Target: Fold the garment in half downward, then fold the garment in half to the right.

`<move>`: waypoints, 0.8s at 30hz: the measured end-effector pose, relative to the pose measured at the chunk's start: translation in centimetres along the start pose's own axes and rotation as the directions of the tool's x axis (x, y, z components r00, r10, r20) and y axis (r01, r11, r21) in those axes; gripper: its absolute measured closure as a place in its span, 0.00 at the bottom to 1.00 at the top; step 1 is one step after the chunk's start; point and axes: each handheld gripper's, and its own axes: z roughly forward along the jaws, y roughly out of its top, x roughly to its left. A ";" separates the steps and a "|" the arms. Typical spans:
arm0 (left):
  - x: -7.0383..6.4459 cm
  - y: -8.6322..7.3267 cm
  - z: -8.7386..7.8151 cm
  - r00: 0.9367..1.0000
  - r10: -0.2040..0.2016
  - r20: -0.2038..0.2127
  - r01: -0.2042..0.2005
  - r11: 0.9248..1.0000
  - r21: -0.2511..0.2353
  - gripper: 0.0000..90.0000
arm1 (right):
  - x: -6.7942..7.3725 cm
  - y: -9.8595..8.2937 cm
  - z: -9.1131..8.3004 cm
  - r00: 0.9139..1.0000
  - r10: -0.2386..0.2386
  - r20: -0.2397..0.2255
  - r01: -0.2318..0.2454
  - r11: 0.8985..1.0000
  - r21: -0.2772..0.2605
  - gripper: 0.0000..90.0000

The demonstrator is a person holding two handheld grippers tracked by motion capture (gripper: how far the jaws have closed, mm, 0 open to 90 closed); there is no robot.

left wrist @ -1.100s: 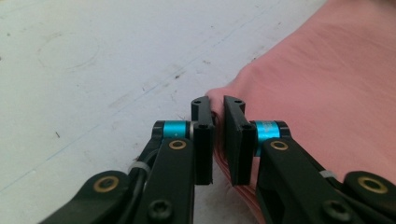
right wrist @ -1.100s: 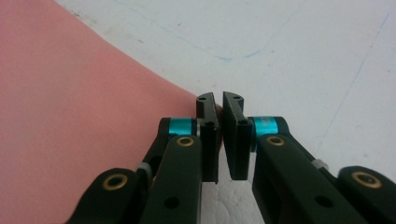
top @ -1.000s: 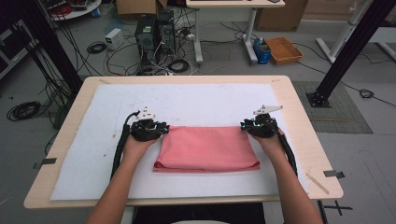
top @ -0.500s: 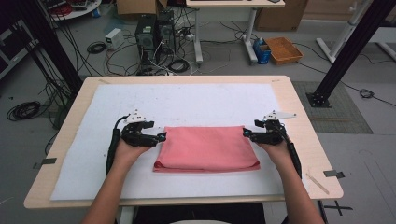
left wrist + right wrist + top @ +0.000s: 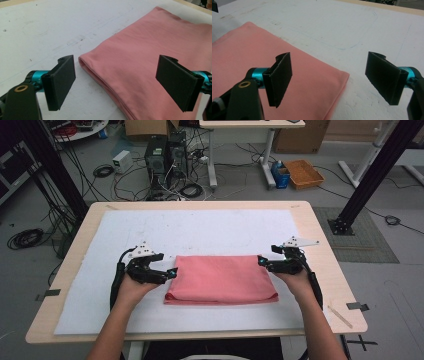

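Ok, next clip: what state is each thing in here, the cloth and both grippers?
Pink folded cloth: folded flat in layers on the white table cover, not held.
Left gripper: open, jaws straddling the cloth's near-left corner.
Right gripper: open, at the cloth's right corner, nothing clamped.

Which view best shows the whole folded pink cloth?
The high view: the pink cloth lies complete, all four edges visible on the white mat. The left gripper view shows one layered corner; the right gripper view shows another corner.
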 end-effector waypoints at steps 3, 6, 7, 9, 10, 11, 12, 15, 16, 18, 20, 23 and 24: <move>-0.3 0.0 -0.1 1.000 -0.001 0.007 0.001 1.000 0.008 0.16 | -0.1 0.0 0.0 1.000 0.001 -0.002 -0.001 1.000 0.000 0.24; -0.7 -0.2 -0.1 1.000 -0.001 0.009 0.001 1.000 0.010 0.16 | -0.2 0.0 -0.1 1.000 0.009 0.000 -0.009 1.000 -0.005 0.24; -0.7 -0.3 -0.1 1.000 -0.002 0.009 0.002 1.000 0.016 0.16 | -0.2 0.0 -0.2 1.000 0.010 0.000 -0.010 1.000 -0.006 0.24; -0.9 -0.5 -0.1 1.000 -0.004 0.014 0.004 1.000 0.019 0.16 | -0.2 0.0 -0.2 1.000 0.009 0.001 -0.009 1.000 -0.007 0.24; -0.9 -0.6 -0.1 1.000 -0.008 0.016 0.008 1.000 0.018 0.16 | -0.2 0.0 -0.2 1.000 0.010 -0.001 -0.010 1.000 -0.005 0.24; -1.0 -0.7 -0.1 1.000 -0.008 0.018 0.007 1.000 0.020 0.16 | -0.2 0.0 -0.2 1.000 0.008 -0.001 -0.008 1.000 -0.004 0.24; -1.0 -0.7 -0.1 1.000 -0.007 0.018 0.006 1.000 0.020 0.16 | -0.1 0.0 -0.1 1.000 0.009 -0.002 -0.009 1.000 -0.002 0.24; -1.1 -0.7 -0.1 1.000 -0.001 0.019 0.001 1.000 0.027 0.16 | -0.1 0.0 -0.1 1.000 0.004 -0.004 -0.004 1.000 -0.001 0.24; -1.1 -0.7 -0.1 1.000 -0.002 0.018 0.001 1.000 0.027 0.16 | -0.1 0.0 -0.1 1.000 0.003 -0.003 -0.003 1.000 -0.001 0.24; -1.1 -0.7 0.0 1.000 -0.002 0.014 0.001 0.999 0.032 0.16 | -0.1 0.0 -0.2 1.000 0.005 -0.003 -0.005 1.000 -0.003 0.24; -1.2 -0.8 0.1 1.000 0.000 0.008 -0.001 0.999 0.040 0.16 | -0.1 0.0 -0.3 1.000 0.009 -0.005 -0.009 1.000 -0.006 0.24; -1.3 -0.9 0.2 1.000 -0.004 -0.002 0.004 0.999 0.050 0.16 | -0.1 0.1 -0.4 1.000 0.007 -0.005 -0.007 1.000 -0.013 0.24; -1.3 -0.9 0.2 1.000 -0.006 -0.003 0.006 0.998 0.056 0.16 | 0.0 0.1 -0.4 1.000 0.010 -0.004 -0.010 1.000 -0.013 0.24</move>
